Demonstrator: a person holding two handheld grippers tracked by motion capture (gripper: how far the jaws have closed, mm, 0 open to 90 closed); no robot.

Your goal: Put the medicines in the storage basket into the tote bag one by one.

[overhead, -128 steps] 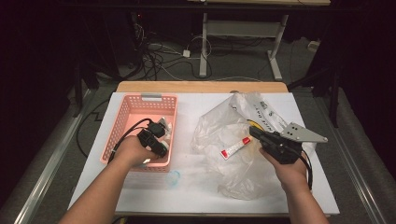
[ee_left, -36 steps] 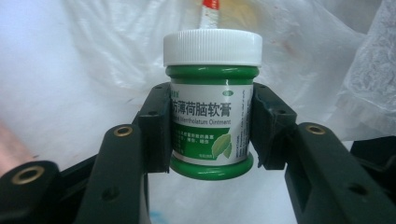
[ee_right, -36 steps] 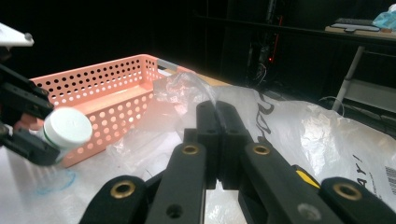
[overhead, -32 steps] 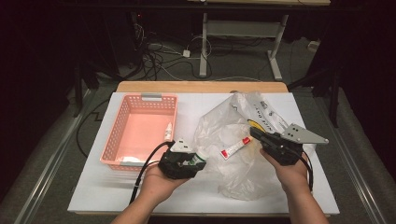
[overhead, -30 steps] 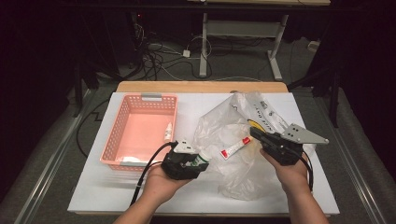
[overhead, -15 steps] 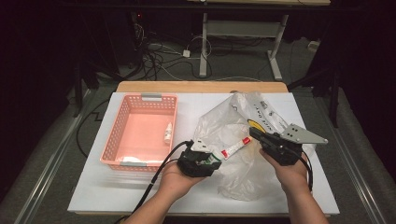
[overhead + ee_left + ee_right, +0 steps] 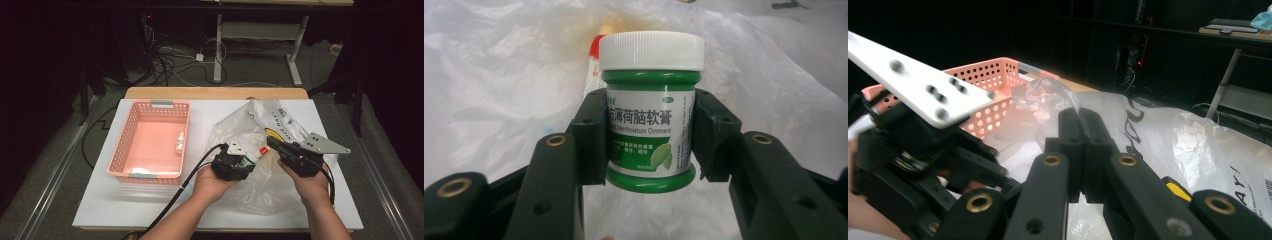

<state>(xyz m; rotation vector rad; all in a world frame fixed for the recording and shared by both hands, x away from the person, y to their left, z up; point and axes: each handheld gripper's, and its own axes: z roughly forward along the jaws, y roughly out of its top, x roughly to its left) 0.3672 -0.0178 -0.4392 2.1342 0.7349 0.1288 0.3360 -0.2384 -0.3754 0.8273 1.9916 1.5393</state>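
Left tool (image 7: 650, 145): gripping green white-capped ointment jar (image 7: 650, 107) upright.
Right tool (image 7: 1079, 120): pinching clear plastic bag (image 7: 1168, 135) edge.

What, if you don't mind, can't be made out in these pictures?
- Jar: the left claw's black jaws cover both label edges in the left gripper view.
- Bag contents: crinkled plastic blurs them in the high view.
- Small bottle in the basket: too small to read.
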